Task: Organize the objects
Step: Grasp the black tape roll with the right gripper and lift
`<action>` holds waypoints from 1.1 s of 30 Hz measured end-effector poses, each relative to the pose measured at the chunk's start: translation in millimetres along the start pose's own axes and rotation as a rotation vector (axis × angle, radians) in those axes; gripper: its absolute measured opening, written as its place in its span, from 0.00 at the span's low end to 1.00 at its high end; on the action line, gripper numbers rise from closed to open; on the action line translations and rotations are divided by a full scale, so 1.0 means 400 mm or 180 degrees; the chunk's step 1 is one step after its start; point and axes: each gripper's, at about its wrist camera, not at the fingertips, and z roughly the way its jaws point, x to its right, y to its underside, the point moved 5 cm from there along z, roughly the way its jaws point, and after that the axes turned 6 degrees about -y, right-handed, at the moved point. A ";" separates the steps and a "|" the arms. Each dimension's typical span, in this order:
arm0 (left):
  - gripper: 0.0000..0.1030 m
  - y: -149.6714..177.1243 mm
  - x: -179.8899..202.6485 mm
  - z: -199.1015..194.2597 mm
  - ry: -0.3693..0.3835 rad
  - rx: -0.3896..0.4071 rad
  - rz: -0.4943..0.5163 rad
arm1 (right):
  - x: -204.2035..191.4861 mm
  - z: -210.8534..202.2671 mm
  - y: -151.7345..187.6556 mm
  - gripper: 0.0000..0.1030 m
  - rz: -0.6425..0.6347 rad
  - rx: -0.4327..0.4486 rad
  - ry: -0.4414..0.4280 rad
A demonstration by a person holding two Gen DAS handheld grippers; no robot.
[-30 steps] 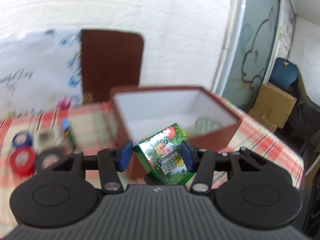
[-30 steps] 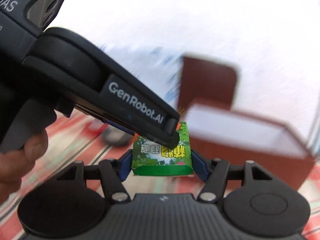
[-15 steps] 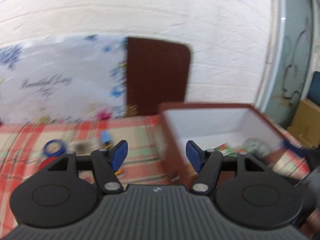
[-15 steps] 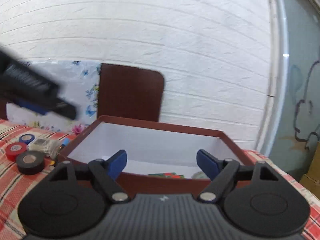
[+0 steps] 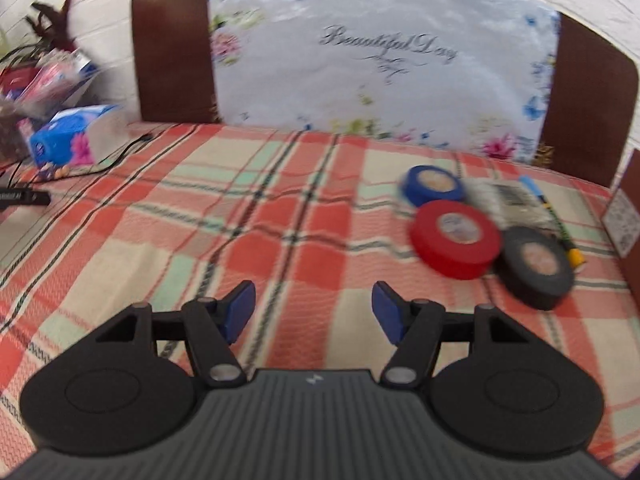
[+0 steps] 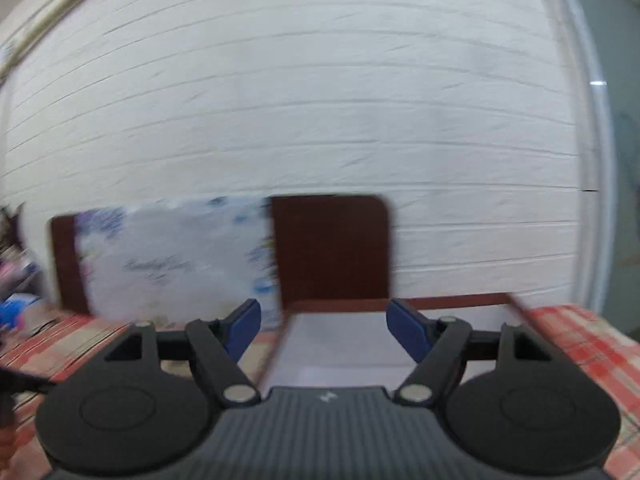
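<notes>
Worktop (image 5: 280, 208) under a plaid cloth, with the brown box (image 6: 400, 320) as landmark. Just left of the box lie the items apparently still to be stowed: red tape roll (image 5: 456, 238), black tape roll (image 5: 534, 266), blue tape roll (image 5: 434, 185), a clear packet (image 5: 506, 200) and a marker (image 5: 554, 220). Left gripper (image 5: 312, 308), jaws released and empty, faces this cluster; right gripper (image 6: 323, 326), likewise released, hangs at the box. Box contents hidden.
</notes>
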 end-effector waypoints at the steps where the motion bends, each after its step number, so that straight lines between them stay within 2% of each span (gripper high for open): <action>1: 0.65 0.019 -0.008 0.014 -0.0018 0.0000 0.0023 | -0.056 0.038 0.021 0.68 -0.0112 -0.0175 -0.0200; 3: 0.69 0.033 -0.020 0.007 0.0167 0.0156 -0.0094 | -0.137 0.118 0.065 0.67 -0.0292 -0.0474 -0.0421; 5: 0.70 0.031 -0.016 0.015 0.0252 0.0165 -0.0123 | -0.177 0.203 0.108 0.69 -0.0398 -0.0735 -0.0483; 8: 0.71 0.028 -0.013 0.019 0.0306 0.0189 -0.0155 | -0.221 0.300 0.154 0.79 -0.0539 -0.0994 -0.0447; 11: 0.71 0.028 -0.020 0.023 0.0387 0.0201 -0.0244 | -0.231 0.381 0.182 0.79 -0.0652 -0.1104 -0.0344; 13: 0.71 0.028 -0.021 0.023 0.0405 0.0205 -0.0265 | -0.231 0.446 0.196 0.79 -0.0662 -0.1235 -0.0282; 16: 0.71 0.029 -0.021 0.024 0.0409 0.0206 -0.0272 | -0.207 0.486 0.193 0.79 -0.0279 -0.1316 -0.0345; 21: 0.72 0.030 -0.021 0.024 0.0409 0.0206 -0.0276 | -0.197 0.387 0.220 0.79 -0.0197 -0.1353 -0.0391; 26: 0.75 0.031 -0.020 0.028 0.0425 0.0187 -0.0239 | -0.185 0.170 0.272 0.79 -0.0205 -0.1447 -0.0563; 28: 0.76 0.031 -0.013 0.027 0.0398 0.0174 -0.0171 | -0.174 0.092 0.290 0.79 -0.0246 -0.1436 -0.0536; 31: 0.77 0.032 0.011 0.019 0.0307 0.0106 0.0067 | -0.154 0.010 0.303 0.91 -0.0293 -0.1356 -0.0452; 32: 0.76 0.035 0.024 0.008 0.0275 0.0076 0.0167 | -0.147 -0.004 0.305 0.91 -0.0298 -0.1340 -0.0446; 33: 0.76 0.041 0.038 -0.013 0.0341 0.0040 0.0188 | -0.139 -0.012 0.306 0.91 -0.0282 -0.1341 -0.0432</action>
